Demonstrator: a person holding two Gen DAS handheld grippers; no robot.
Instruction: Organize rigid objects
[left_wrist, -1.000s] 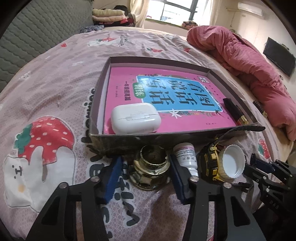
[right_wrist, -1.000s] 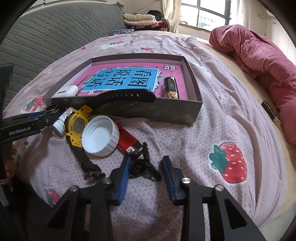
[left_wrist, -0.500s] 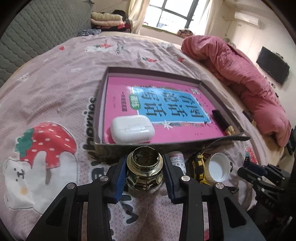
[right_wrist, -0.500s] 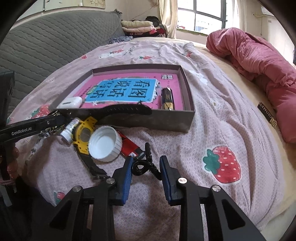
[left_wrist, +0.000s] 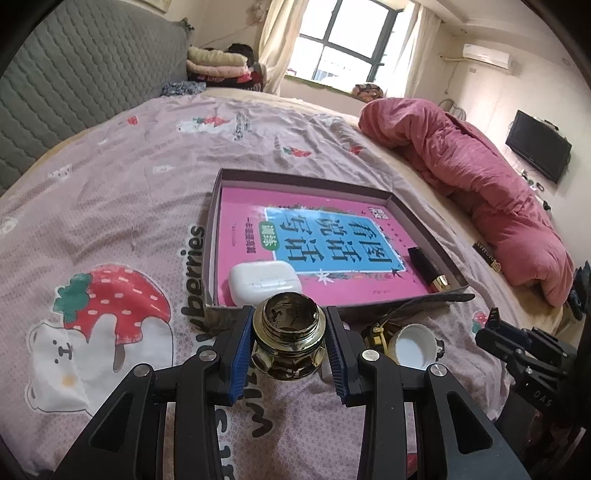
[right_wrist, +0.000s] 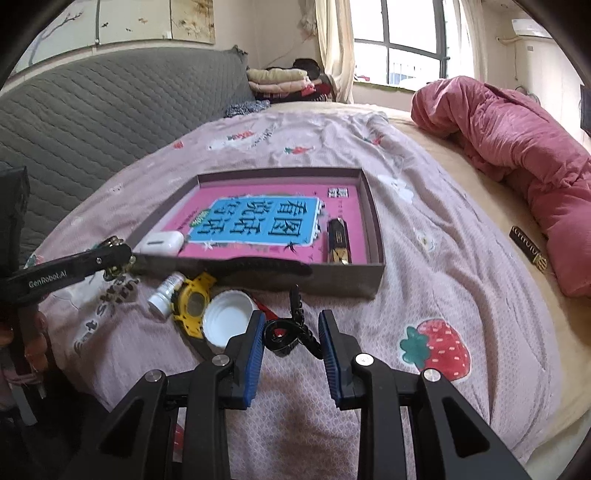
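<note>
My left gripper (left_wrist: 290, 345) is shut on a gold metallic jar (left_wrist: 289, 341) and holds it raised above the bedsheet, just in front of the shallow grey box (left_wrist: 417, 218). The box holds a pink book (left_wrist: 314, 236), a white earbud case (left_wrist: 264, 282) and a black-and-gold lipstick (left_wrist: 428, 267). My right gripper (right_wrist: 291, 341) is shut on a black coiled hair clip (right_wrist: 284, 334) and holds it lifted above the sheet. Below it lie a white cap (right_wrist: 227, 319), a yellow watch (right_wrist: 194, 301) and a small white bottle (right_wrist: 164, 293).
A red item (right_wrist: 267, 312) lies under the cap. A pink quilt (right_wrist: 517, 155) is bundled along the bed's right side. A grey padded headboard (right_wrist: 92, 122) runs along the left. Folded clothes (right_wrist: 284, 83) sit at the far end by the window.
My left gripper closed on the gold jar and lifted it off the sheet. My right gripper closed on the black hair clip and raised it.
</note>
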